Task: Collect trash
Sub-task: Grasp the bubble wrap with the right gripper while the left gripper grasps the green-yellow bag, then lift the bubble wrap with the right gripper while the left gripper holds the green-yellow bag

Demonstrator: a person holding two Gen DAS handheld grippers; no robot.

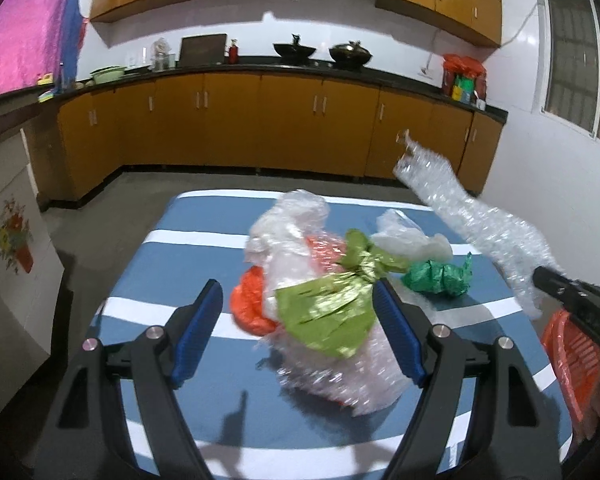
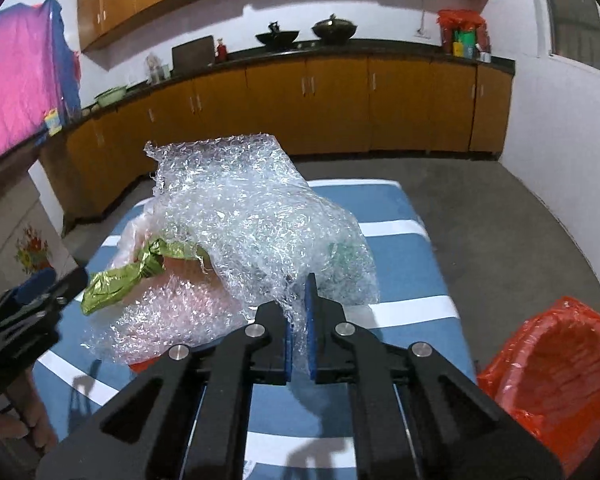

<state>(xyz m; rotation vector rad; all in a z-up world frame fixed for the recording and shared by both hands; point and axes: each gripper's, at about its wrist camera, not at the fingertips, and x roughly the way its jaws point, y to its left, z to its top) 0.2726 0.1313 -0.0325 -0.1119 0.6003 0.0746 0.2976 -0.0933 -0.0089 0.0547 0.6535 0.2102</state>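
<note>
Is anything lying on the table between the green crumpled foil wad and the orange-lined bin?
No other trash: in the left wrist view only bare blue-and-white striped cloth separates the green crumpled foil wad from the orange-lined bin.

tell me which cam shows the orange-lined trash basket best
The right wrist view: the basket sits at lower right beside the striped table, with its open mouth and orange liner in full sight. The left wrist view shows only a slatted sliver of it, partly behind the right gripper.
</note>
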